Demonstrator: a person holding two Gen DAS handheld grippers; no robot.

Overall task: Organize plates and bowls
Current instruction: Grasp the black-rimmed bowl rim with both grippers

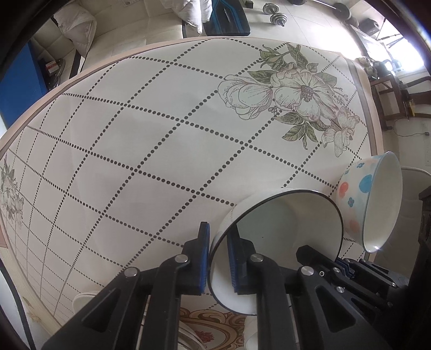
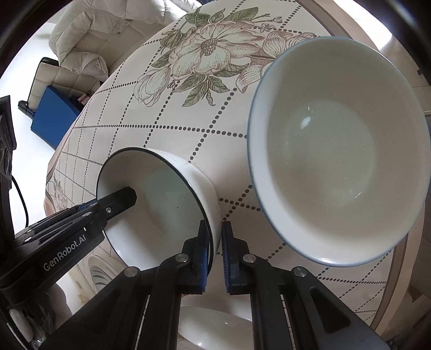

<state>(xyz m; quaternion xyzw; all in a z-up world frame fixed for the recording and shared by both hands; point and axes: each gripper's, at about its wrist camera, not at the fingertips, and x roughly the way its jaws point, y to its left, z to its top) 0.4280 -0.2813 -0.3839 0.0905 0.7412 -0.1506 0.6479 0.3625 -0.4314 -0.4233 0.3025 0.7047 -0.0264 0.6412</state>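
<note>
Together, left gripper (image 1: pixel 217 251) and right gripper (image 2: pixel 214 247) each clamp opposite rims of the black-rimmed bowl (image 2: pixel 172 199).

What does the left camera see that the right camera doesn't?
Only the left camera: the dumbbells on the floor, and the coloured spots on the outside of the spotted bowl. Only the right camera: the bottom inside that bowl. Both: the flowered tablecloth and the black-rimmed bowl, pinched at its rim by the left tool and the right tool.
</note>
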